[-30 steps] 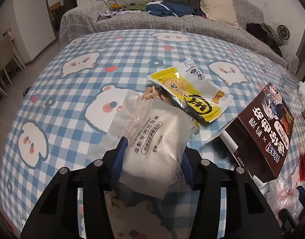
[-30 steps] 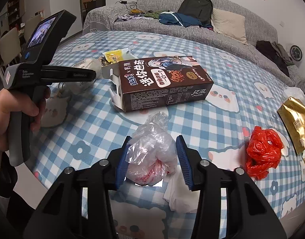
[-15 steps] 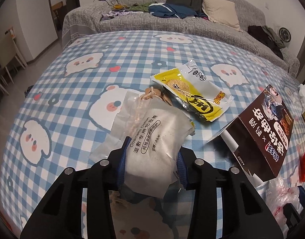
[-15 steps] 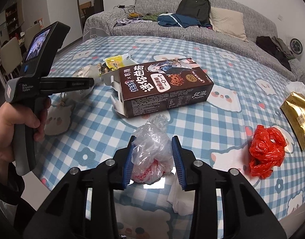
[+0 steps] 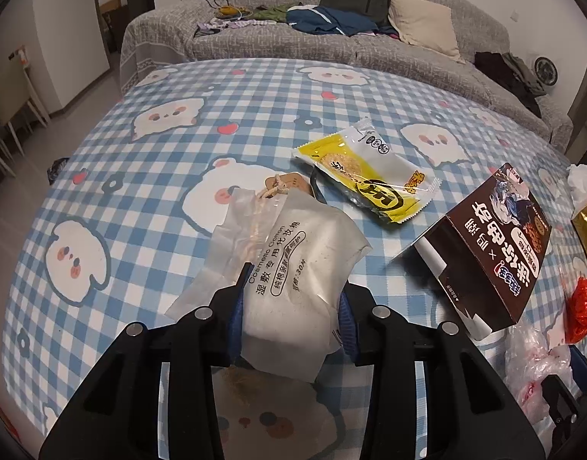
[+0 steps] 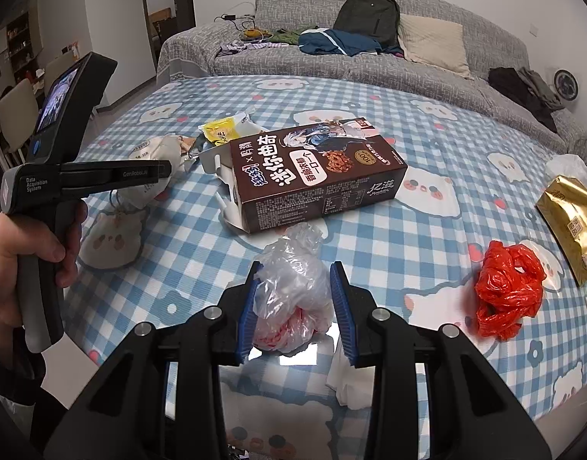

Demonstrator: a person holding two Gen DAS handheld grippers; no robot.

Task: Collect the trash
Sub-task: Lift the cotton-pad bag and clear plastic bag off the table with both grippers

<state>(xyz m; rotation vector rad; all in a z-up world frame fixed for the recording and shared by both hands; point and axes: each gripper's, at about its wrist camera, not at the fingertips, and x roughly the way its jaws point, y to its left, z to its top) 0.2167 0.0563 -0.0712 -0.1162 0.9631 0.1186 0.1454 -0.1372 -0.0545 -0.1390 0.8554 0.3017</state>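
Near the table's (image 5: 147, 88) front edge, the left gripper (image 5: 293, 299), held level, pinches a white pouch (image 5: 293, 268). The right gripper (image 6: 295, 299) squeezes a clear plastic bag (image 6: 293, 291) beside it.

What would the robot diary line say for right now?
task: collect trash | left gripper: shut on white cotton-pad pouch | right gripper: shut on clear plastic bag | red bag: on table

A worktop (image 5: 147, 176) covered in a blue checked cloth with cartoon bears stood before a grey sofa (image 6: 496, 34) holding a black backpack (image 6: 368, 13), a beige cushion (image 6: 433, 44) and scattered clothes (image 6: 331, 42).
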